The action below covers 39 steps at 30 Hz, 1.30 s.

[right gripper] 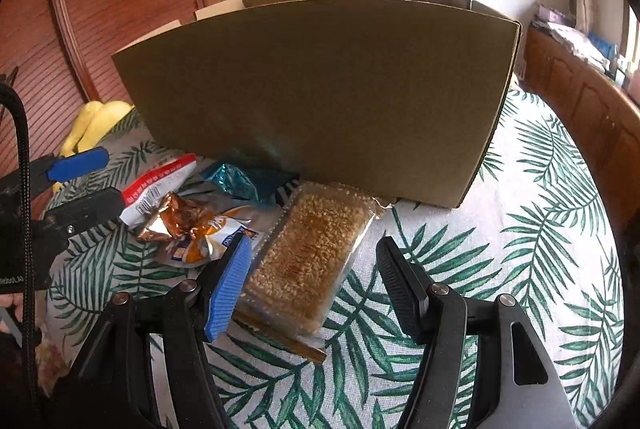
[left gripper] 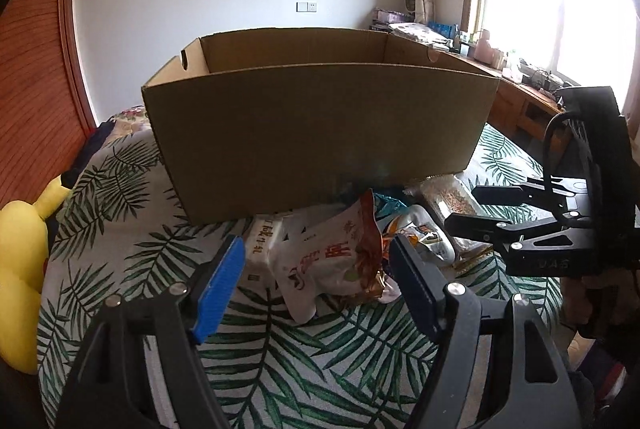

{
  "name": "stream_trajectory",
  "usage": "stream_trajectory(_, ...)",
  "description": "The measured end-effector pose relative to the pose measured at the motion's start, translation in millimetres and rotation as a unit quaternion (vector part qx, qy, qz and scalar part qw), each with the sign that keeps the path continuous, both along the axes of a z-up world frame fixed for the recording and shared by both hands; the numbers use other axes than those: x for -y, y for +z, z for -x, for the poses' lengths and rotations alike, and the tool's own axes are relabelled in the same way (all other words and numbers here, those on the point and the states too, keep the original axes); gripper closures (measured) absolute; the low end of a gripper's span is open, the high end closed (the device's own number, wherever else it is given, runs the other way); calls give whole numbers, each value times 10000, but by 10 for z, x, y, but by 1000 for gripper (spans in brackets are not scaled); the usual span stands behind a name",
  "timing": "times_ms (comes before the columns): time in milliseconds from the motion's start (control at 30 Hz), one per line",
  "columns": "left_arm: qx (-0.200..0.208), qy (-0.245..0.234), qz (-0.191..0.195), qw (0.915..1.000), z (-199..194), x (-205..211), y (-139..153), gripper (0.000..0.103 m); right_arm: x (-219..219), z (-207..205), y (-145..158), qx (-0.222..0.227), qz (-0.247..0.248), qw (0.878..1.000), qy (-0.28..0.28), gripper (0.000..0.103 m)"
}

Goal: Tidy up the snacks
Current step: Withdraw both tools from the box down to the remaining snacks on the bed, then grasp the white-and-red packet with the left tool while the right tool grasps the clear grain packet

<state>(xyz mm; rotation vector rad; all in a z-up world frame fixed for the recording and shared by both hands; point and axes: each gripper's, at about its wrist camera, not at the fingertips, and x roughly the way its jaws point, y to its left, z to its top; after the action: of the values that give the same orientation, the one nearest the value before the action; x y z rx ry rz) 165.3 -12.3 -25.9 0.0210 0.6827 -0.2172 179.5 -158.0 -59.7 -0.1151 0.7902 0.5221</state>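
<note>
Right wrist: we count one box at 12, five snack packs at its base. Right gripper wide open, straddling the sesame bar, holding nothing. Left gripper wide open, empty, red pack just ahead.

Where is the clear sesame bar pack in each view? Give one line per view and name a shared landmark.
Left wrist view: the sesame pack lies right of centre, just below the cardboard box's bottom right corner, beside the right gripper.
Right wrist view: the sesame pack lies at centre, between the right gripper's open fingers, its far end at the box.
Shared landmark: the box, standing just behind the snack pile.
</note>
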Motion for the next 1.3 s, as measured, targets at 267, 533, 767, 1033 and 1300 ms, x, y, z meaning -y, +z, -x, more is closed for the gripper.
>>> stream_trajectory(267,-143,-14,-102,9998,-64,92,-55,29,66,-33,-62,-158,-113,9998,-15,36)
stream_trajectory(533,-154,-33,-173,9997,-128,187,-31,58,-134,15,-98,0,537,9985,-91,36)
stream_trajectory(767,-245,-164,-460,9985,-103,322,-117,63,-134,-18,-111,-31,585,9982,-161,36)
stream_trajectory(1033,-290,-122,-606,9977,-81,346,-193,74,-148,-21,-112,-36,679,9975,-167,36)
stream_trajectory(1300,-161,-260,-718,9969,-67,400,-175,100,-209,-11,-133,-25,735,9972,-150,36)
